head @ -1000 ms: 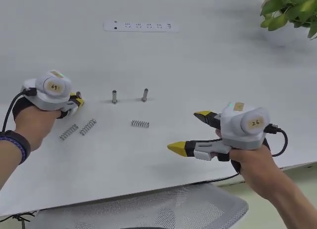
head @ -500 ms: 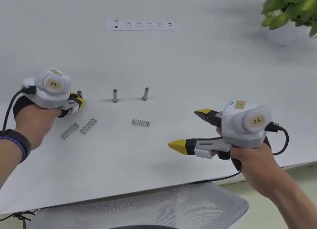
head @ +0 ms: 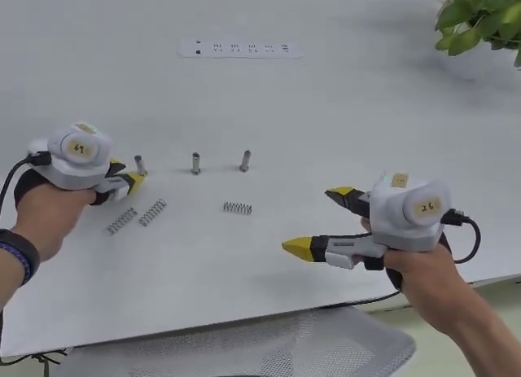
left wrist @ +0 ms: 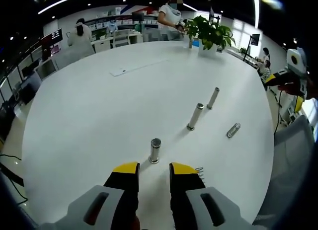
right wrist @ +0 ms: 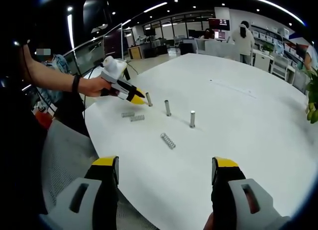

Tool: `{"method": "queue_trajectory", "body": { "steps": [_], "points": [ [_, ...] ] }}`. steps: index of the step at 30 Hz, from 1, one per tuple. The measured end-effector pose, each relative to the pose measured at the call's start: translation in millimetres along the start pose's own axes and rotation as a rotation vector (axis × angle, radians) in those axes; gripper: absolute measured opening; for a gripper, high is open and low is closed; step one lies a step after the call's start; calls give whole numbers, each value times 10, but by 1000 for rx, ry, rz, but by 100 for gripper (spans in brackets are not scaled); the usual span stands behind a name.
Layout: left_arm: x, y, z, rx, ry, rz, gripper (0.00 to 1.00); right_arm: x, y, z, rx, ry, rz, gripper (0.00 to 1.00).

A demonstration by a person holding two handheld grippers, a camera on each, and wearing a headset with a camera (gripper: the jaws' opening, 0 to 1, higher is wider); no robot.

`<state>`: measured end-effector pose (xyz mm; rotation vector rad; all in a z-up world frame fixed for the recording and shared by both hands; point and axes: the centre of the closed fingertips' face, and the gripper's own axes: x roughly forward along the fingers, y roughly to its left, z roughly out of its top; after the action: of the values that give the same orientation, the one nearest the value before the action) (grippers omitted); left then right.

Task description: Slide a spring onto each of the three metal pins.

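Spanning lit open-plan office: round white table | left gripper narrowly parted | right gripper spread wide

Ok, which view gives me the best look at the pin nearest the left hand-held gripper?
The left gripper view: the pin stands large, upright and bare just ahead of the left hand-held gripper. The head view shows it small beside that gripper's tips; the right gripper view shows it tiny and far off.
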<state>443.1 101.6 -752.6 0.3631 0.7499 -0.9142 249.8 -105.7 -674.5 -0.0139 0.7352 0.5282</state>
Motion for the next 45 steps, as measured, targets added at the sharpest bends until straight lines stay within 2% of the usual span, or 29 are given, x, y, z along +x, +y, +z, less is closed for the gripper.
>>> {"method": "queue_trajectory", "body": {
  "steps": [11, 35, 37, 45],
  "points": [
    [-255, 42, -3, 0, -25, 12, 24, 32, 10, 33, -4, -9, 7, 76],
    [-905, 125, 82, -28, -120, 56, 36, 64, 31, 15, -13, -6, 22, 76],
    [-948, 136, 68, -52, -126, 55, 37, 66, 29, 17, -13, -6, 22, 76],
    [-1142, 118, -64, -60, -128, 69, 43, 76, 39, 27, -15, -7, 24, 76]
  ]
}}
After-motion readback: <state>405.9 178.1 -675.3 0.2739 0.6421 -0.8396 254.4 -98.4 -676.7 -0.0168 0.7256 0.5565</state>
